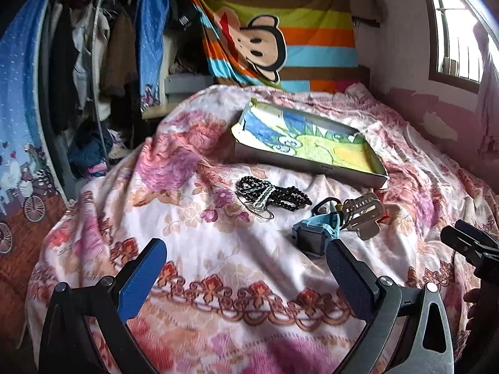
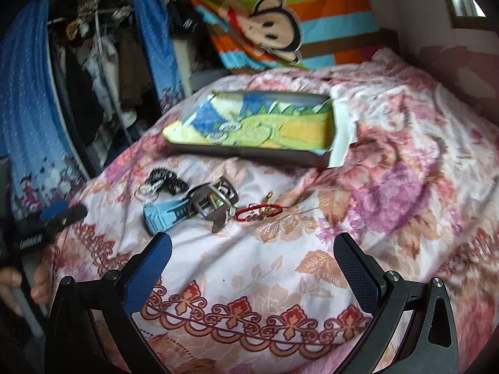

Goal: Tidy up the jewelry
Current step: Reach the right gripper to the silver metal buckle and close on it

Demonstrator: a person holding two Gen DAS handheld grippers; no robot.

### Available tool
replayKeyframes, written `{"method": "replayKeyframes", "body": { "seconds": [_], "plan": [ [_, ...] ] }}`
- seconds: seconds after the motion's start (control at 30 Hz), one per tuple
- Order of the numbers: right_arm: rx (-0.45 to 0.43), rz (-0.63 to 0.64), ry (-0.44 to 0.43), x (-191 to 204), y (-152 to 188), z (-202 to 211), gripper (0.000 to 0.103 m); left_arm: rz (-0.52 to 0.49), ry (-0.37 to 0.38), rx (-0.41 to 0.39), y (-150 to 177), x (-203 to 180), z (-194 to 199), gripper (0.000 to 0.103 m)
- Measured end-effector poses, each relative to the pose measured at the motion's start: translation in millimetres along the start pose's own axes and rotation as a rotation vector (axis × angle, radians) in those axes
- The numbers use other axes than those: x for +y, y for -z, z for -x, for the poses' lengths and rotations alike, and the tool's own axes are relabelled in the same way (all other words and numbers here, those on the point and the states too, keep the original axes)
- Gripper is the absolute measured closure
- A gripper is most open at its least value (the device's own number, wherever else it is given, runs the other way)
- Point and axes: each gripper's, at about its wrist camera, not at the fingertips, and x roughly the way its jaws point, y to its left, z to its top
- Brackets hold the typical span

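Jewelry lies in a loose cluster on the floral bedspread. Black beaded strands (image 1: pixel 274 194) (image 2: pixel 167 180) with thin wire rings rest at the left of it. A light blue watch (image 1: pixel 315 233) (image 2: pixel 165 215) lies beside a silver metal watch band (image 1: pixel 363 215) (image 2: pixel 215 202). A red cord bracelet (image 2: pixel 257 211) with a gold charm sits to the right. Behind them a shallow box (image 1: pixel 308 163) (image 2: pixel 249 152) lined with a colourful cartoon cloth stands open. My left gripper (image 1: pixel 246 252) is open, short of the blue watch. My right gripper (image 2: pixel 252 246) is open, just short of the cluster.
The bedspread (image 1: pixel 218 265) (image 2: pixel 389 187) fills the foreground. An open wardrobe with hanging clothes (image 1: pixel 87 62) and blue curtains stands at the left. A striped monkey blanket (image 1: pixel 280 37) hangs at the back. A window (image 1: pixel 458 31) is at the right. A hand (image 2: pixel 18 283) shows at the left edge.
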Motion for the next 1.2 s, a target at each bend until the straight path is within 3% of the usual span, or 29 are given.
{"method": "replayKeyframes", "body": {
  "seconds": [0.17,0.33,0.5,0.6,0.7,1.07,1.2],
  "plan": [
    [0.034,0.085,0.027,0,-13,-19,0.001,0.055,0.085,0.100,-16,9,-35,0.001],
    [0.049,0.156,-0.022,3,-27,-41,0.001,0.073,0.143,0.148,-29,12,-66,0.017],
    [0.093,0.172,-0.055,3,-38,-68,0.001,0.114,0.211,0.193,-34,15,-85,0.046],
    [0.106,0.160,-0.078,4,-40,-80,0.002,0.123,0.259,0.213,-35,14,-93,0.058],
    [0.113,0.161,-0.099,7,-41,-89,0.009,0.099,0.284,0.221,-38,7,-99,0.064],
    [0.156,0.198,-0.147,23,-36,-118,0.039,0.127,0.208,0.293,-40,13,-131,0.065],
    [0.157,0.198,-0.153,25,-34,-120,0.039,0.164,0.221,0.342,-36,16,-139,0.070]
  ]
}}
